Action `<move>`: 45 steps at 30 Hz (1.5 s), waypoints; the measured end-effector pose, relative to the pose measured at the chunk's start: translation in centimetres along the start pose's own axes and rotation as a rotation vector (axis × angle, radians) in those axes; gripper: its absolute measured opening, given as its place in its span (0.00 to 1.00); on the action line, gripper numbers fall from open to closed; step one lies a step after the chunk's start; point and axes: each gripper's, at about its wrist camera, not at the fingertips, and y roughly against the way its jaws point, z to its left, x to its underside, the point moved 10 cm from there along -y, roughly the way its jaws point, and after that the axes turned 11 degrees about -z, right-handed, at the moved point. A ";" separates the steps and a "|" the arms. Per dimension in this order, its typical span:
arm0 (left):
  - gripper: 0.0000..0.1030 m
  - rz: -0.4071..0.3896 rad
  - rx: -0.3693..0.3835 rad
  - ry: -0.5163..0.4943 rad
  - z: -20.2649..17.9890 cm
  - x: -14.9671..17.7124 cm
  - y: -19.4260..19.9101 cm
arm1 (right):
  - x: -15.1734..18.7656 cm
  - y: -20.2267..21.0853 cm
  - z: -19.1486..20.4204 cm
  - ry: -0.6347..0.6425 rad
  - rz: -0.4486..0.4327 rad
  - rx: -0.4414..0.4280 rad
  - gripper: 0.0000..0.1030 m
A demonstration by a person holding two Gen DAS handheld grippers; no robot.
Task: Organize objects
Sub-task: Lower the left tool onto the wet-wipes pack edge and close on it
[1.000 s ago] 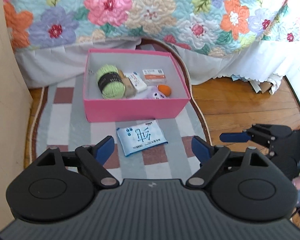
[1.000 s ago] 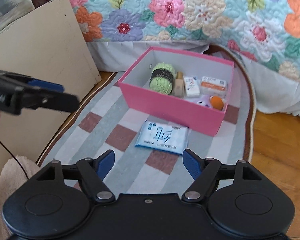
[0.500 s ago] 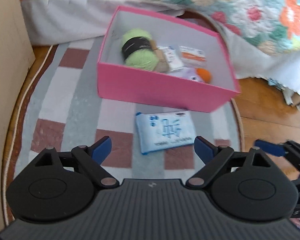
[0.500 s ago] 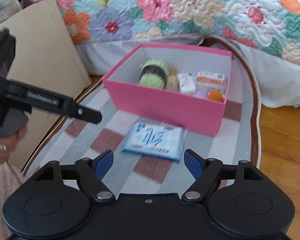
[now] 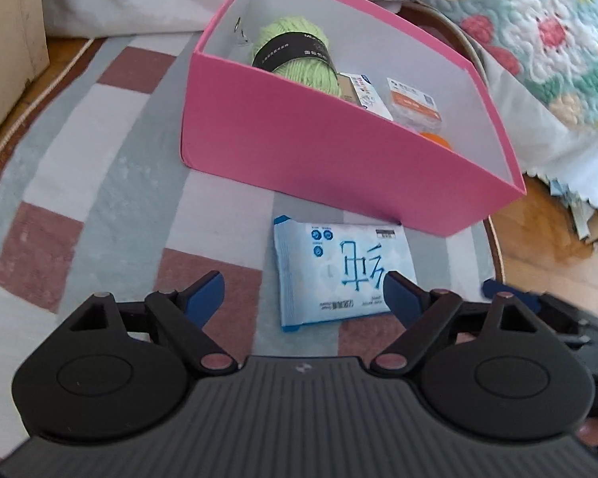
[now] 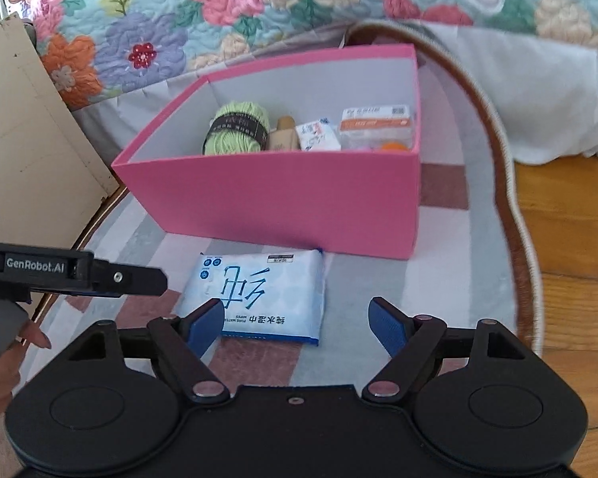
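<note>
A blue and white wipes pack (image 5: 339,271) (image 6: 259,290) lies flat on the checked rug, just in front of the pink box (image 5: 319,151) (image 6: 279,199). The box holds a green yarn ball (image 5: 295,51) (image 6: 237,127), small cartons and an orange item. My left gripper (image 5: 303,288) hovers low over the pack's near end. Its jaws are closing a little but stand wide and press on nothing. My right gripper (image 6: 297,312) is open over the pack's near edge, nothing touching its pads. In the right wrist view the left gripper's finger (image 6: 139,279) reaches in from the left.
A bed with a floral quilt (image 6: 219,8) and white skirt stands behind the box. A tan cardboard panel (image 6: 28,151) leans at the left. The rug's rope edge (image 6: 514,183) meets the wooden floor (image 6: 570,207) at the right.
Both grippers have sunk toward the rug and come close to the wipes pack, which now lies large between their fingertips. The box and its contents have not moved.
</note>
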 end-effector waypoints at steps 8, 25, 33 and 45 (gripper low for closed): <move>0.76 -0.020 0.002 0.040 0.2 1.1 -2.6 | 0.9 -3.4 -0.9 -0.106 0.034 0.022 0.81; 0.36 0.049 0.107 0.080 -0.2 1.9 -4.1 | 2.6 -4.9 1.9 -0.038 0.075 -0.036 0.51; 0.34 0.039 0.073 -0.009 -1.6 2.5 -4.0 | 3.0 -4.3 1.2 -0.082 0.043 -0.048 0.48; 0.34 0.105 0.116 -0.039 -1.7 3.9 -0.4 | 4.2 -1.3 2.9 -0.065 0.060 -0.074 0.50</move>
